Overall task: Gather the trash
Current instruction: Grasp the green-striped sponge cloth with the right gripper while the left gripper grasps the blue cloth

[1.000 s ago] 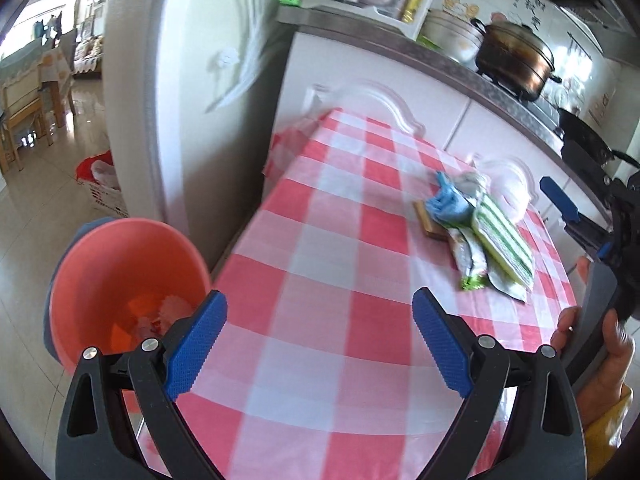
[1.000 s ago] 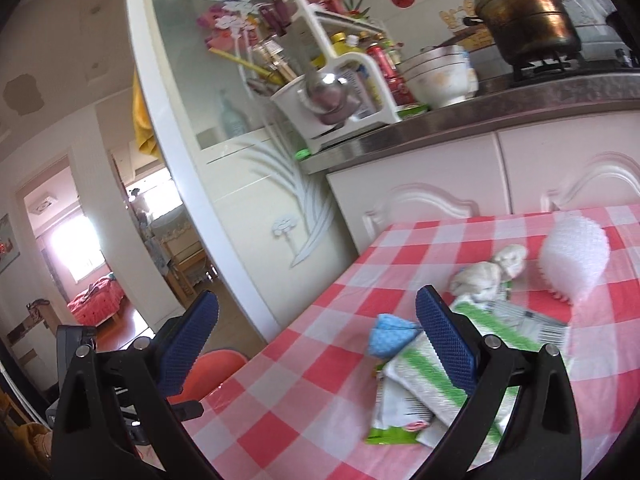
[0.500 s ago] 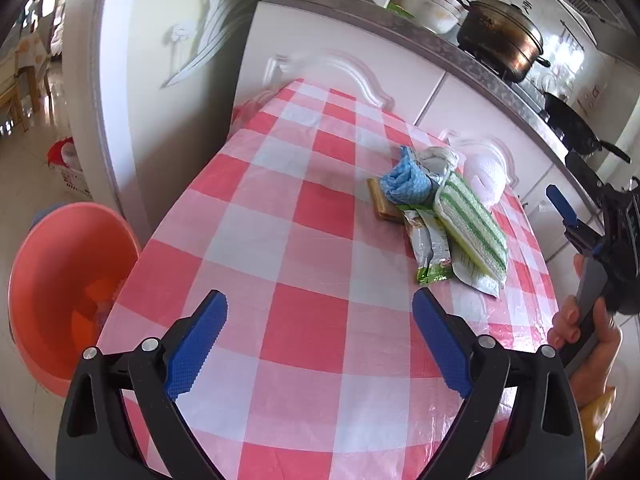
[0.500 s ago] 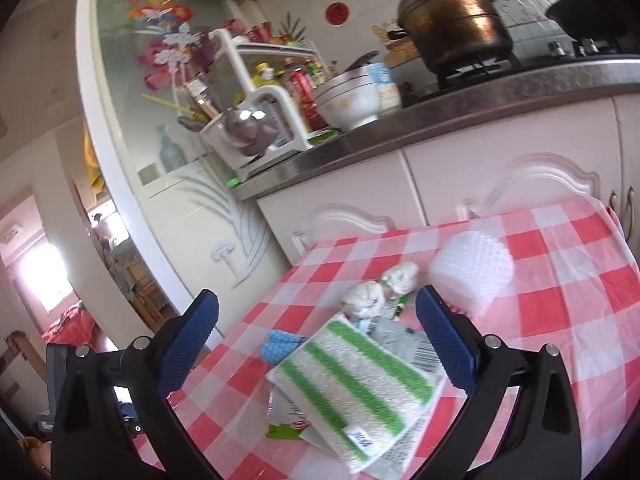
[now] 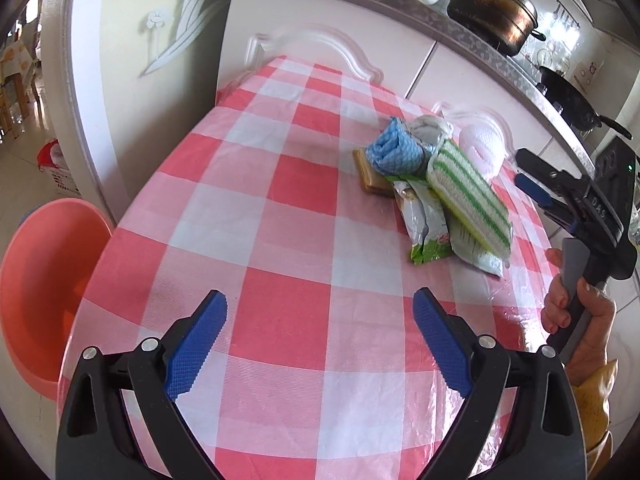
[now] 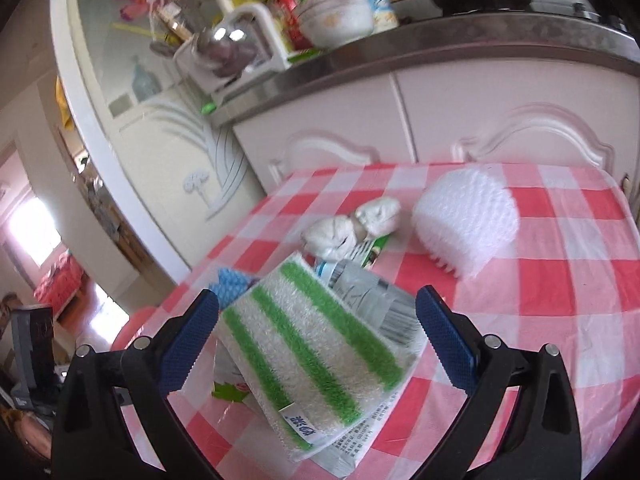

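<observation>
A heap of trash lies on the red-checked table (image 5: 288, 256): a green-striped cloth pad (image 5: 468, 192) (image 6: 308, 344), silver-green wrappers (image 5: 426, 226) (image 6: 372, 300), a blue cloth (image 5: 394, 148) (image 6: 234, 284), crumpled white paper (image 5: 432, 128) (image 6: 352, 228), a brown block (image 5: 370, 178) and white foam mesh (image 5: 482, 148) (image 6: 466, 220). My left gripper (image 5: 320, 336) is open and empty over the near table. My right gripper (image 6: 318, 332) is open, its fingers either side of the striped pad; it also shows in the left wrist view (image 5: 536, 176).
A pink plastic basin (image 5: 44, 276) stands on the floor left of the table. White cabinets (image 5: 332, 28) with a counter, a pot (image 5: 492, 8) and bowls stand behind the table. A glass door panel (image 5: 120, 40) is at the left.
Both grippers have moved toward the heap. The right one has dropped close over the striped pad; the left one has swung from the basin further over the table.
</observation>
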The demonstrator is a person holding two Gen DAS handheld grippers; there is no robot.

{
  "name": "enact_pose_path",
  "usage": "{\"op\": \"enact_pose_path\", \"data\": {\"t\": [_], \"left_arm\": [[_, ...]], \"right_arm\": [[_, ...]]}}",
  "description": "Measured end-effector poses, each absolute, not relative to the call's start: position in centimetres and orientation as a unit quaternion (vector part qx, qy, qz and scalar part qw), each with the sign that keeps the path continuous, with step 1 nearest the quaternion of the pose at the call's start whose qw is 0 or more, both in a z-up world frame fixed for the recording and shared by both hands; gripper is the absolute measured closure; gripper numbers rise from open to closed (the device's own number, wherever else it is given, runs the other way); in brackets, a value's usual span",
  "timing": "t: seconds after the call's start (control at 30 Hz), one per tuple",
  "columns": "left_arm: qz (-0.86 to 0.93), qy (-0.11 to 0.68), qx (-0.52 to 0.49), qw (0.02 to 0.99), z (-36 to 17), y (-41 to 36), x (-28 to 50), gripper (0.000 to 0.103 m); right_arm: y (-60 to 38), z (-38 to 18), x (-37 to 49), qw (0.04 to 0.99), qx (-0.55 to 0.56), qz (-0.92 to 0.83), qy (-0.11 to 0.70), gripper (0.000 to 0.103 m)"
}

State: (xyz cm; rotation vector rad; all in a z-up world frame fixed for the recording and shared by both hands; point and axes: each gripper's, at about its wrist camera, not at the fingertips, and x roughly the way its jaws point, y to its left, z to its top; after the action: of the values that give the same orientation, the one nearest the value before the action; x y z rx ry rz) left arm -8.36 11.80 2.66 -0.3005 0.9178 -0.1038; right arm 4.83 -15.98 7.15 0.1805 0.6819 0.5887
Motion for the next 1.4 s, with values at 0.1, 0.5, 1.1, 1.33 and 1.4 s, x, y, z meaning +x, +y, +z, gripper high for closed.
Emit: {"op": "enact_pose_path", "data": {"t": [0.1,0.5,1.1,1.33,1.4], "left_arm": [[-0.053,0.446,-0.143,0.882,2.3,11.6,-8.2,0.01],[-0.068,0.448,-0.149,0.879,1.7,11.2,-7.8,0.01],[-0.075,0.448,-0.158,0.877,1.7,11.3,-7.9,0.01],[-0.084,0.449,-0.156,0.876,1.7,10.7,-8.0,0.01],[-0.088,0.449,-0.154,0.876,1.8,10.3,-7.9,0.01]], "right_arm": [[-14.4,6.5,5.1,0.888,0.052,0.3,0.346,0.004],[-10.2,4.3,4.4,0.876,-0.084,0.291,0.375,0.004],[-10.7,3.8,4.0,0.879,-0.094,0.272,0.38,0.011],[-12.6,4.0,3.5,0.887,-0.059,0.264,0.375,0.025],[-12.9,4.1,3.3,0.888,-0.054,0.263,0.373,0.029]]}}
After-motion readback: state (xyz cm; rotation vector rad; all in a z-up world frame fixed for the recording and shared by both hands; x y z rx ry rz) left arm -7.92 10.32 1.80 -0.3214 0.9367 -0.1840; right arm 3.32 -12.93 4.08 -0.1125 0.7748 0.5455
